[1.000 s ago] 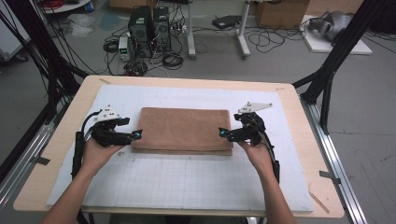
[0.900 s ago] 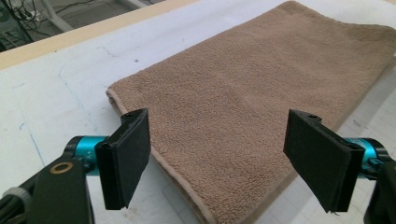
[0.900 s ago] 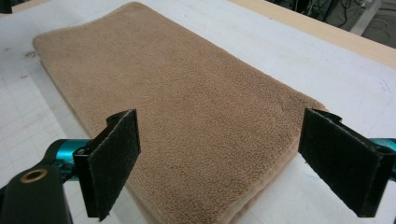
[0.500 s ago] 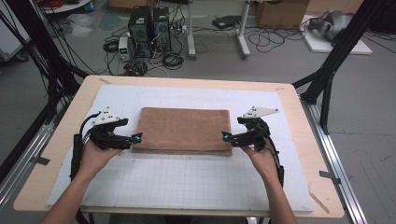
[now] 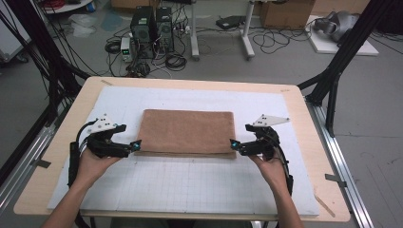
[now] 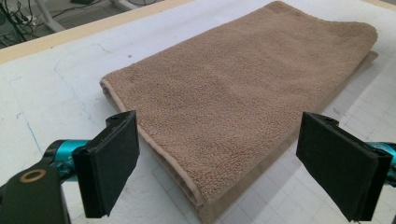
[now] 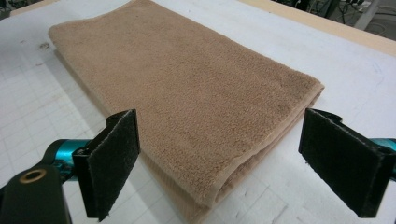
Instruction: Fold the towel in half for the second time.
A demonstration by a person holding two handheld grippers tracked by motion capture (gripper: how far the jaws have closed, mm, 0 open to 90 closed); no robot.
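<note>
A brown towel (image 5: 187, 132), folded into a flat rectangle, lies in the middle of the white gridded mat (image 5: 190, 190). My left gripper (image 5: 135, 145) points at its near left corner, and my right gripper (image 5: 234, 144) at its near right corner. In the left gripper view the towel (image 6: 243, 93) stretches away from the wide-apart pads (image 6: 112, 163) of the left gripper (image 6: 219, 140); its jaws have just been opening and press on nothing. In the right gripper view the right gripper (image 7: 226, 140) stands just as wide, with the towel's corner (image 7: 205, 186) low between its pads, untouched.
The mat covers most of a wooden table (image 5: 328, 190). Black frame posts (image 5: 342, 61) rise at both back corners. Beyond the far edge the floor holds computer cases (image 5: 152, 23) and loose cables.
The right gripper has drawn a little to the right, off the towel's near corner. The left gripper's tips have also come off the towel's edge, with the hand nearly still.
</note>
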